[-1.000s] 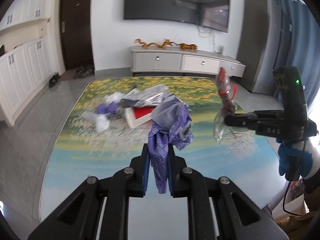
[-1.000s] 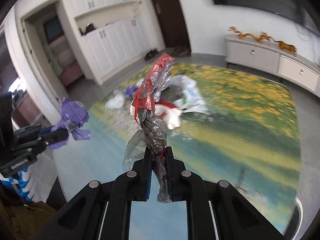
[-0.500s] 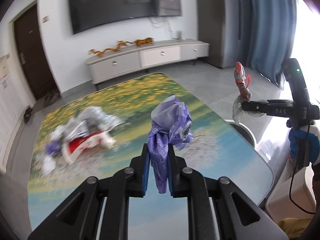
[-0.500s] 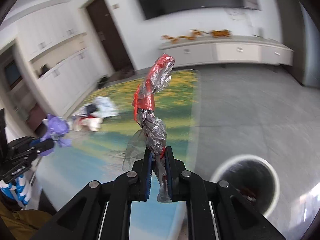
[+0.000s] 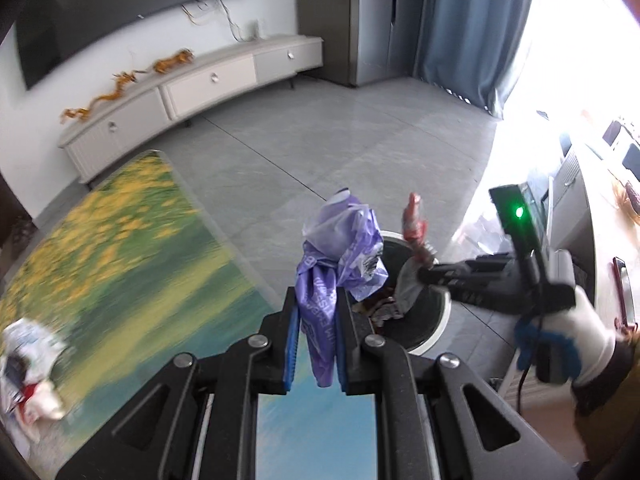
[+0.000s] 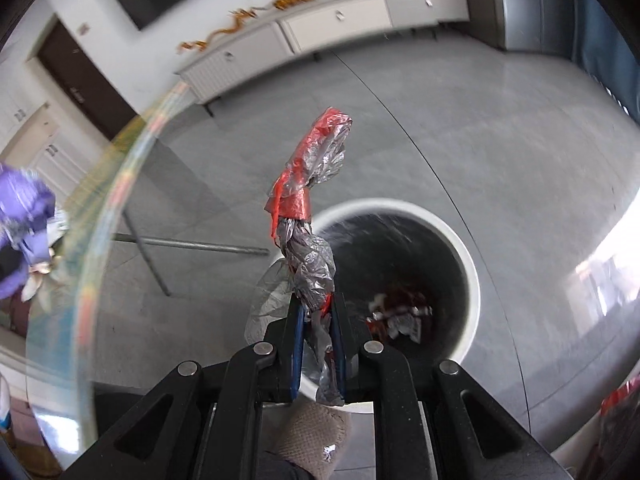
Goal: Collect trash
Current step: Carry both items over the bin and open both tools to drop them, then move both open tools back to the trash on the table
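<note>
Right wrist view says nearly there — right gripper pinched tight on the red-and-silver wrapper, hanging over the near rim of the white bin; left gripper clamped on the purple bag, just past the tabletop edge; best to centre each over the opening before letting go — light stuff drifts.
</note>
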Available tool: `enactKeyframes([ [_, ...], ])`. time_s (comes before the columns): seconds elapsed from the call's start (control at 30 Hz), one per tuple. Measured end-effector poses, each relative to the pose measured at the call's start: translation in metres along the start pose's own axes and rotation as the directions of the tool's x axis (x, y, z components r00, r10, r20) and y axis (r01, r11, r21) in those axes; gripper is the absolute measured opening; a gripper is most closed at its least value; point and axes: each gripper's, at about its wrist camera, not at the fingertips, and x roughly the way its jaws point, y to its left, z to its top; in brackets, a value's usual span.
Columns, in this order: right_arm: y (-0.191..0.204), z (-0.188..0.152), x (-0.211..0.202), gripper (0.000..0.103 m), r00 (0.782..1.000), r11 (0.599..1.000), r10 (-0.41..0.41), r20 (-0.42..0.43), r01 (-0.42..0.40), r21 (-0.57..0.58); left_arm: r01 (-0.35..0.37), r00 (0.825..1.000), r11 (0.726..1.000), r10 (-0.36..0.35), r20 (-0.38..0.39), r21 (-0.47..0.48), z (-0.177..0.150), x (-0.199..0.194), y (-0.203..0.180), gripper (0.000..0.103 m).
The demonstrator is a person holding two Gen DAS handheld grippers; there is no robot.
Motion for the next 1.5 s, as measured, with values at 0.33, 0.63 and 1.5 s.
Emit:
enactKeyframes([
  [0.33,-0.025,-0.006,0.014,0.053,0.996,0.994,-0.083,-0.015,0.084,0.070,0.077,0.987,0.995,-0.084,-0.136,-0.056,0.030,0.089,-0.031,0.027],
  [0.63,-0.028,-0.011,-0.036,0.077,0.982,0.981,-0.161,0.097,0.148,0.128,0.113,0.988,0.987,-0.124,-0.094,-0.111,0.032,0.078,-0.024,0.035],
  [1.5,0.238,-0.040,-0.162,0.103,0.833,0.986,0.098,0.545,-0.007,-0.166,-0.214,0.913,0.893,0.327,0.243,-0.396,-0.130,-0.189,0.159,0.035],
])
